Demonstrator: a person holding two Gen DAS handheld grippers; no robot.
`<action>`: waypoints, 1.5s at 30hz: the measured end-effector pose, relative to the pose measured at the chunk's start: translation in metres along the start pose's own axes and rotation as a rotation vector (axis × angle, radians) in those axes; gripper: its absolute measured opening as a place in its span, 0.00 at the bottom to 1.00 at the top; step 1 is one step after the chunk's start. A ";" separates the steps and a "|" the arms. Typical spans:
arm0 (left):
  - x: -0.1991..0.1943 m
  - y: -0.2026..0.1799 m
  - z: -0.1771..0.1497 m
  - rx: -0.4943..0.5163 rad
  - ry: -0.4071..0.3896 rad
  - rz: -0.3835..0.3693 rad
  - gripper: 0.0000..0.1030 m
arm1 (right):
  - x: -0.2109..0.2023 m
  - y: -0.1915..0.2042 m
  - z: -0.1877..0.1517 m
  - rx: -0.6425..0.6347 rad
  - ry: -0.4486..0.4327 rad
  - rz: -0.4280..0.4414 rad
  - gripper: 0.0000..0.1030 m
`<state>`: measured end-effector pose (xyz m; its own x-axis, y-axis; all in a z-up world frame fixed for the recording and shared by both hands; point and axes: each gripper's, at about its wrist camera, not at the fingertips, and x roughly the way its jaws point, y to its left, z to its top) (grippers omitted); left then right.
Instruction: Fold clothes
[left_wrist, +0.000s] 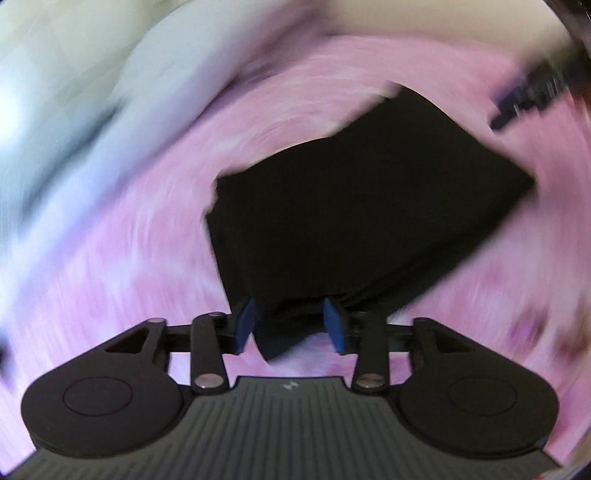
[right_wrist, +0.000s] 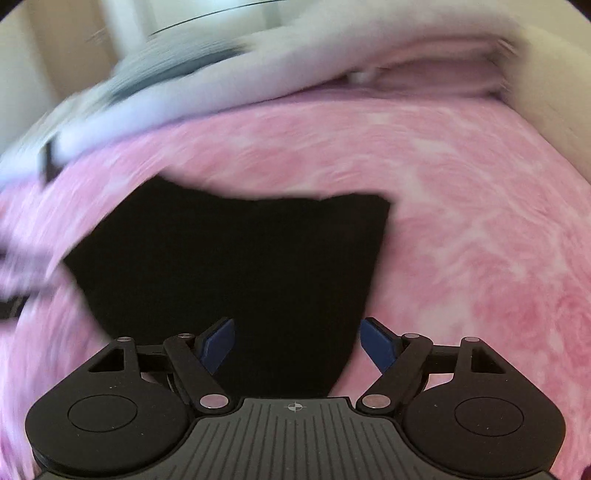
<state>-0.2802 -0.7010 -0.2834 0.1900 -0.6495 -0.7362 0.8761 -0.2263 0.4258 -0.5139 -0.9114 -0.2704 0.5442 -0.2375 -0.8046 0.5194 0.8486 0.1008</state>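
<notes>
Black garment (right_wrist: 229, 266) lies mid-frame on the pink bedspread (right_wrist: 461, 221), its near edge between the left tongs (left_wrist: 291, 323), a clamp unconfirmed, while the right tongs (right_wrist: 297, 341) gape over it; judging by this, a fold is underway and wants both corners pinched.

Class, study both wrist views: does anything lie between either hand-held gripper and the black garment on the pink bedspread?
Nothing visible does. The left hand-held gripper already has an edge of the black fabric garment between its open blue pads. The right hand-held gripper is open directly over the garment, with only the mottled pink bedspread around it.
</notes>
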 end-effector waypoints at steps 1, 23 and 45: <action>0.003 -0.010 0.000 0.141 -0.029 0.013 0.43 | 0.001 0.016 -0.011 -0.056 0.004 0.004 0.76; 0.052 -0.043 -0.038 0.703 -0.045 0.070 0.39 | 0.093 0.107 -0.092 -0.975 0.035 -0.310 0.76; 0.080 -0.056 -0.047 0.820 -0.048 0.102 0.50 | 0.095 0.117 -0.093 -1.007 -0.020 -0.321 0.76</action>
<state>-0.2932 -0.7062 -0.3907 0.2158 -0.7215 -0.6579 0.2505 -0.6103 0.7515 -0.4631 -0.7907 -0.3895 0.4936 -0.5205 -0.6967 -0.1406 0.7428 -0.6546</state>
